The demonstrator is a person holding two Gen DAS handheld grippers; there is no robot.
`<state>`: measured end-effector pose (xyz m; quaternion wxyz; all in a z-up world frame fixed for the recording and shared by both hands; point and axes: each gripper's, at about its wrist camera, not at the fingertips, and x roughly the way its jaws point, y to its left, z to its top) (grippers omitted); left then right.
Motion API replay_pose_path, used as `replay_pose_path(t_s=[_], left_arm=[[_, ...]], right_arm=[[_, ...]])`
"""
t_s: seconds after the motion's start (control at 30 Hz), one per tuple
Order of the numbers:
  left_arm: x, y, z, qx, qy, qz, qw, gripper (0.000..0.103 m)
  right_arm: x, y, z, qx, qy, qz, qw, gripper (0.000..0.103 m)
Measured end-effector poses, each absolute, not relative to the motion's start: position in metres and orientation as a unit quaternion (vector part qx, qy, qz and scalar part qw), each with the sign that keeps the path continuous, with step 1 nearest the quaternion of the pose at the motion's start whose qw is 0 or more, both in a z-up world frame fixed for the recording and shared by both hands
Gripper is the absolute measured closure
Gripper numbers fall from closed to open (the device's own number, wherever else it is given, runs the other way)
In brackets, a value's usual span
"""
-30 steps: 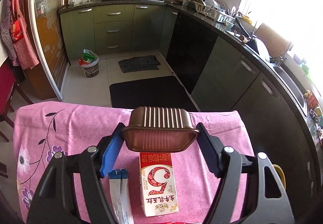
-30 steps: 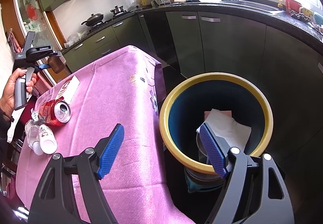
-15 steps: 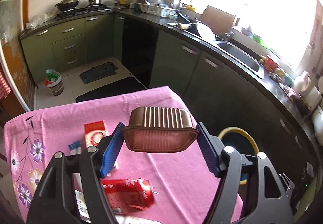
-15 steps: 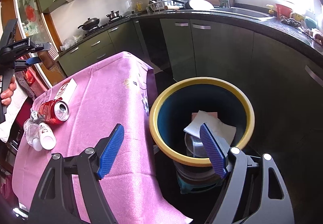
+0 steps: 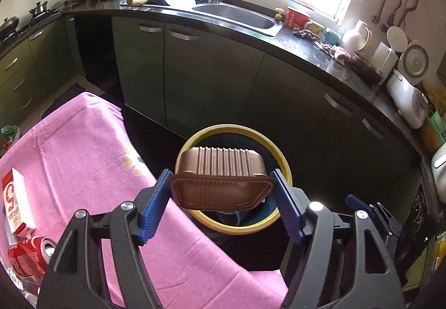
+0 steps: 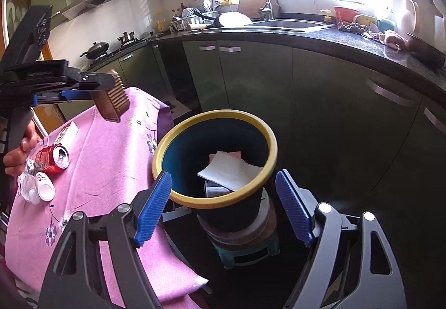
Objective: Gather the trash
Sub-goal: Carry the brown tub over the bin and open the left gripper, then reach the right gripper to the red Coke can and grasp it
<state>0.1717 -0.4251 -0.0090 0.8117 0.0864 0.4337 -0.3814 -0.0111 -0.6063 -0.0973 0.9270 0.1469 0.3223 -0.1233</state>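
My left gripper (image 5: pixel 221 207) is shut on a brown ribbed plastic tray (image 5: pixel 220 182) and holds it in the air, in front of the yellow-rimmed dark bin (image 5: pixel 283 167). In the right wrist view the tray (image 6: pixel 111 98) hangs over the pink tablecloth (image 6: pixel 111 164), left of the bin (image 6: pixel 214 154), which holds white paper (image 6: pixel 231 172). My right gripper (image 6: pixel 223 208) is open and empty, just in front of the bin. A red can (image 6: pixel 53 160), a milk carton (image 5: pixel 15 201) and small white bottles (image 6: pixel 41 187) lie on the table.
Dark green cabinets (image 5: pixel 211 86) and a black counter with a sink (image 5: pixel 239 16) run behind the bin. The bin stands on a small stool (image 6: pixel 245 245) beside the table's edge. A hand (image 6: pixel 19 153) holds the left gripper's handle.
My left gripper has swung right with the tray, from over the carton to in front of the bin. The right gripper has moved slightly closer to the bin.
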Motion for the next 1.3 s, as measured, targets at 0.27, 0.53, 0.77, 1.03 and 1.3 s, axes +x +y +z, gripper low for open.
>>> replay_pose_path(t_s=[0.27, 0.53, 0.77, 1.03, 1.3], left_arm=[[0.179, -0.496, -0.050, 0.115, 0.452, -0.373, 0.802, 0.035], [0.193, -0.516, -0.067, 0.110, 0.466, -0.363, 0.800, 0.021], [0.164, -0.440, -0.009, 0.041, 0.402, -0.416, 0.814, 0.007], [0.134, -0.272, 0.037, -0.021, 0.310, -0.382, 0.870, 0.006], [0.126, -0.121, 0.044, -0.043, 0.283, -0.287, 0.914, 0.006]], right_arm=[[-0.034, -0.636, -0.107, 0.173, 0.320, -0.142, 0.921, 0.026], [-0.035, -0.639, -0.112, 0.179, 0.323, -0.140, 0.919, 0.026], [-0.030, -0.628, -0.112, 0.176, 0.329, -0.129, 0.919, 0.026], [0.011, -0.577, -0.099, 0.137, 0.353, -0.059, 0.924, 0.025], [0.077, -0.465, -0.076, 0.043, 0.367, 0.114, 0.922, 0.025]])
